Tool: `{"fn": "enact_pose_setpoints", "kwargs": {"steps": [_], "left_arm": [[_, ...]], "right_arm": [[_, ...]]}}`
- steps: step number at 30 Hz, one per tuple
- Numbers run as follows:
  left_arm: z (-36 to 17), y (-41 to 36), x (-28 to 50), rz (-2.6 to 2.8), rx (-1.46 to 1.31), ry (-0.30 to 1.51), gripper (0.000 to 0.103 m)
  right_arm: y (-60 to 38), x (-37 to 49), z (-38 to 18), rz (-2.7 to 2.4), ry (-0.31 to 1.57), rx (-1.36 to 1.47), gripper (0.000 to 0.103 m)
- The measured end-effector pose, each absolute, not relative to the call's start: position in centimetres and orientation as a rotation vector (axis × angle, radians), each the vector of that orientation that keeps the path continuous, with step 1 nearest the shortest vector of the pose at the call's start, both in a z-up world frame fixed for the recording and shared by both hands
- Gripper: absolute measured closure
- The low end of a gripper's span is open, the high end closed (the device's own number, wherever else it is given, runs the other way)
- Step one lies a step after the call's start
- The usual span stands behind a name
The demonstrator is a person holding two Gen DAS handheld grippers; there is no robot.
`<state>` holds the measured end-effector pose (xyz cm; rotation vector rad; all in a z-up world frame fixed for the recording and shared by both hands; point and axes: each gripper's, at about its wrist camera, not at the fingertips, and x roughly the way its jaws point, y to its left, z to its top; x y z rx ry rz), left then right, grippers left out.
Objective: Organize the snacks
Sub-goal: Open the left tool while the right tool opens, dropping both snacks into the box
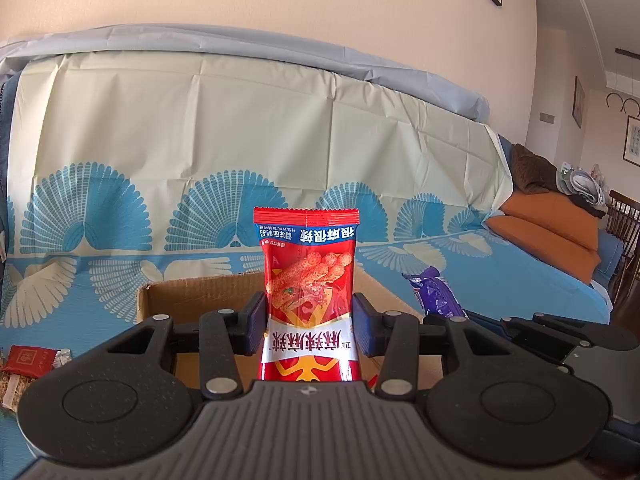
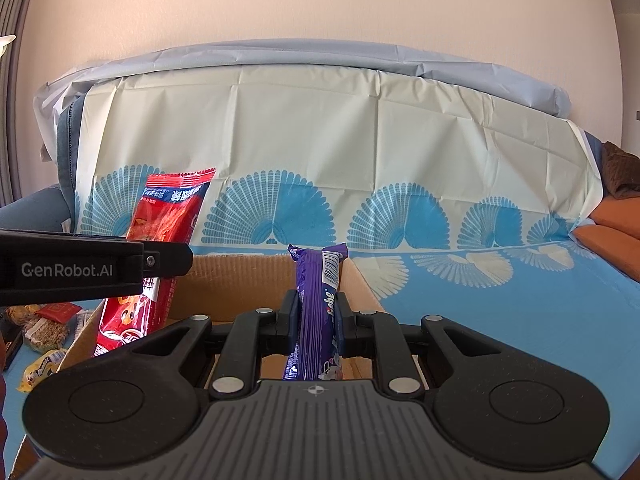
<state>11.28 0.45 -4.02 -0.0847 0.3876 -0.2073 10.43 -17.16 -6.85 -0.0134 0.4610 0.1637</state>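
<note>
My left gripper [image 1: 309,326] is shut on a red snack packet [image 1: 308,280] and holds it upright above an open cardboard box [image 1: 192,292]. My right gripper [image 2: 317,318] is shut on a purple snack bar [image 2: 318,300], held upright over the same box [image 2: 240,276]. In the right wrist view the red packet [image 2: 160,240] and the left gripper's body [image 2: 80,270] show at the left. In the left wrist view the purple bar [image 1: 436,292] and the right gripper's body show at the right.
The box sits on a blue and cream patterned cloth [image 2: 480,300] over a sofa. Several loose snacks lie left of the box [image 2: 44,332], also seen in the left wrist view [image 1: 24,364]. Orange cushions [image 1: 552,232] lie at the far right.
</note>
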Motion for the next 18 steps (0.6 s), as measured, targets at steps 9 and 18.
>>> {"fn": "enact_pose_setpoints", "kwargs": {"steps": [9, 18], "left_arm": [[-4.0, -0.2, 11.5, -0.242, -0.103, 0.412, 0.036], [-3.1, 2.3, 10.3, -0.174, -0.117, 0.369, 0.034]], "right_arm": [[-16.7, 11.1, -7.2, 0.133, 0.513, -0.022, 0.035], [-15.3, 11.0, -6.7, 0.134, 0.499, 0.005, 0.033]]}}
